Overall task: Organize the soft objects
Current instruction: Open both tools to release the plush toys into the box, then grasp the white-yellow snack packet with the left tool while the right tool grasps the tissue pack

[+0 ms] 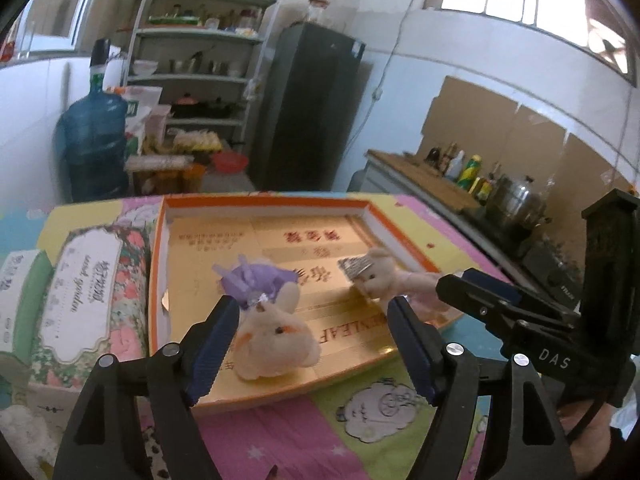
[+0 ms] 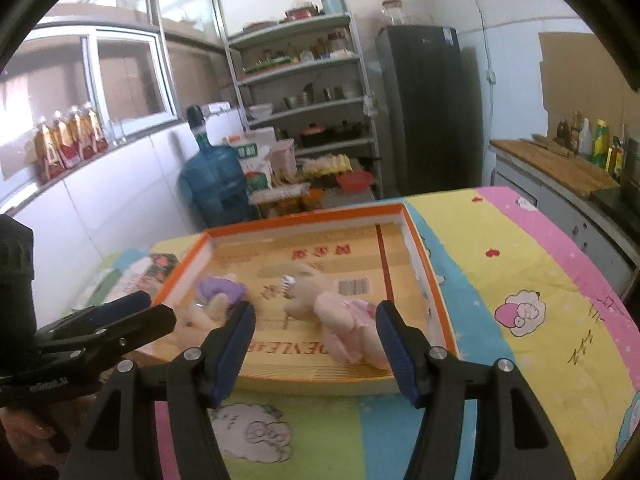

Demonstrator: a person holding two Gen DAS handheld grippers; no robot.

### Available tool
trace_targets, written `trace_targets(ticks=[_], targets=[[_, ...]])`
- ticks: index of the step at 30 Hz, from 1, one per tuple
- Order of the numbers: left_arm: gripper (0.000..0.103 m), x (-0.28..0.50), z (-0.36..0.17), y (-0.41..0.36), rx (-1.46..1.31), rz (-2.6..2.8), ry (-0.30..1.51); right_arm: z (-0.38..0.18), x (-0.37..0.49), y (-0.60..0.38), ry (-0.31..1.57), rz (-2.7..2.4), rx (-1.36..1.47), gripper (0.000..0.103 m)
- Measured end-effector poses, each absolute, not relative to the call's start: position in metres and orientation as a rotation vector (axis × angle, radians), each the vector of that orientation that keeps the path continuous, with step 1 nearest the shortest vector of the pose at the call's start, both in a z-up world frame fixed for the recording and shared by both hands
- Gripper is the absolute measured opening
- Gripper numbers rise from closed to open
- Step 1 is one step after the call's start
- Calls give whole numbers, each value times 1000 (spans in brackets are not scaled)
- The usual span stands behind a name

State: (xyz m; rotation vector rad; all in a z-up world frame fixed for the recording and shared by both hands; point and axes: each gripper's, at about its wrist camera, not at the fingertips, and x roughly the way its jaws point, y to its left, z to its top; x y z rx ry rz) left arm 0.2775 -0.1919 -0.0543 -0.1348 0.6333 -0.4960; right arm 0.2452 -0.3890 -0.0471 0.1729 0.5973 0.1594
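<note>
Both grippers tilt down over the tray (image 1: 404, 240), jaws apart and empty: left gripper (image 1: 314, 320) at 6 o'clock of the purple bear (image 1: 276, 332), right gripper (image 2: 316, 320) at 6 o'clock of the pink bear (image 2: 340, 320). Both bears lie inside.

Two fuzzy plush bears, one in a purple gauzy dress (image 1: 256, 280) and one in a pink cloth dress (image 2: 344, 320), lie in a shallow cardboard tray (image 1: 264, 202) with a glossy printed floor. Under the tray, a matt cartoon-print cloth (image 2: 500, 280) covers the bench. Beside the tray sits a glossy plastic tissue pack (image 1: 84, 292).
</note>
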Motion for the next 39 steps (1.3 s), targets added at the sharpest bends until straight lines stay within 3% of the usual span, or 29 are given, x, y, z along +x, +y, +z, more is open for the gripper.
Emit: trace_targets(ticks=[26,39], targets=[[78,129,4,-62,-140,-358,311,4,121,-262,403,313,61,63],[78,78,-13,14,-125,-223,261,-8,92,-197,375,360,-1,63]])
